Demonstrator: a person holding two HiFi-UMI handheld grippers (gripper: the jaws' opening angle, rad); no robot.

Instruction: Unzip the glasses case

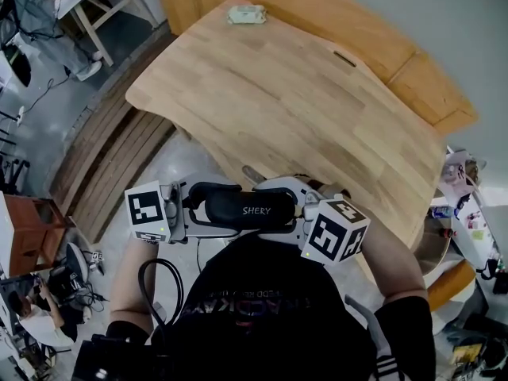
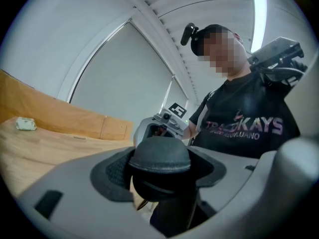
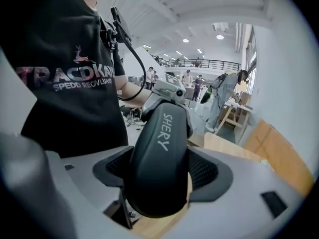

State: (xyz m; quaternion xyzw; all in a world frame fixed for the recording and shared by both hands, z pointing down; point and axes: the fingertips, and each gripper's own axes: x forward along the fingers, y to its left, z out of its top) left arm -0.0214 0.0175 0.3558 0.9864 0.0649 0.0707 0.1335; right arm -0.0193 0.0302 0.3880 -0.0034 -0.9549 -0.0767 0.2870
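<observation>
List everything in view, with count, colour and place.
Closed hard-shell glasses case: one, black, held in the air between both grippers.
Wooden table: one, light brown, ahead of the person.
Small flat box: one, pale greenish, table's far edge.
Wooden slats: one set, brown, below the table's left side.
Square stand: one, reddish-brown, far left on the floor.
Bystanders: several, mixed clothing, far down the hall.
T-shirt: one, black, on the person.
Left gripper: one, grey, shut on the case's left end.
Right gripper: one, grey, shut on its right end.

glasses case (image 1: 255,209), 6 o'clock: showing white "SHERY" on its lid | shirt (image 3: 65,78): showing "TRACK…", rest blurring out
</observation>
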